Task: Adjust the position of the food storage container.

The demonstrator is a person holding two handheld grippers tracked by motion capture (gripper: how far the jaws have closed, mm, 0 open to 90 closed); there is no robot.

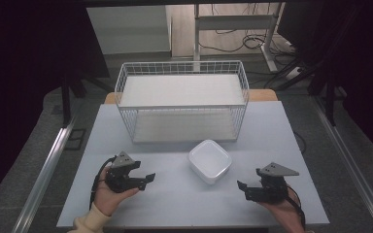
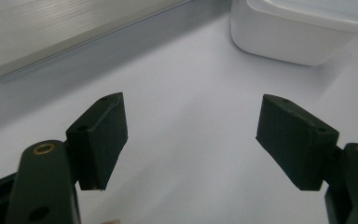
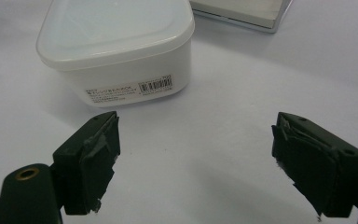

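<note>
We hold the left gripper [image 1: 148,177] and right gripper [image 1: 243,188] with jaws released and empty, either side of the square white lidded plastic container [image 1: 210,161], which sits on the pale grey table [image 1: 175,199] near the white wire basket [image 1: 182,101].

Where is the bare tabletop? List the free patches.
Free: the strip between the left gripper and the tub; the near edge between both grippers; the table corners beside the basket. Tight: the gap between tub and basket.
</note>
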